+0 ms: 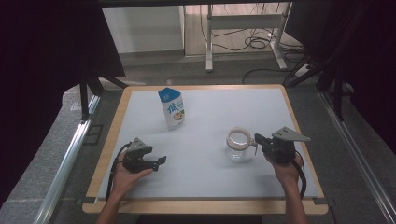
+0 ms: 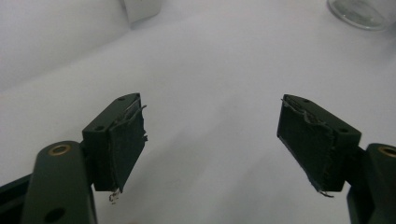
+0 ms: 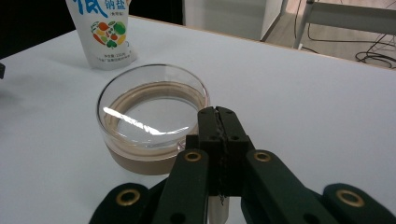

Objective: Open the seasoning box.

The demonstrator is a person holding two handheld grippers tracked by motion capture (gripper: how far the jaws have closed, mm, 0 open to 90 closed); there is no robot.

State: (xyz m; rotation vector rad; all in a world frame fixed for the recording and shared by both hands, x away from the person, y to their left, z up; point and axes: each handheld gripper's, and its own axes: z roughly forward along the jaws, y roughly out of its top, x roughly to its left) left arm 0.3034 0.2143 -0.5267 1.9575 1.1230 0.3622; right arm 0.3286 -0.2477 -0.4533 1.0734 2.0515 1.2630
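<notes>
- Glass jar (image 1: 239, 145) with a tan ring at its mouth stands on the white table (image 1: 210, 182). No lid is on it.
- Right gripper (image 1: 259, 140) is just beside the jar, on its right. Its jaws are squeezed tight together at the jar's rim; they seem to pinch something thin there, but I cannot tell what.
- Left gripper (image 1: 161, 161) rests well to the left of the jar. Its jaws stand wide apart with nothing between them.
- Salt pouch (image 1: 172, 108) stands behind the jar and to its left. Nobody touches it, so I think most of the job is yet to be done.
- From above, both hands and the whole table can be seen.
- Right gripper view looks down into the jar (image 3: 153, 118), which looks empty, and shows the fruit picture on the pouch (image 3: 102, 32).
- Left gripper view shows worn pads (image 2: 312, 140) and bare table.
</notes>
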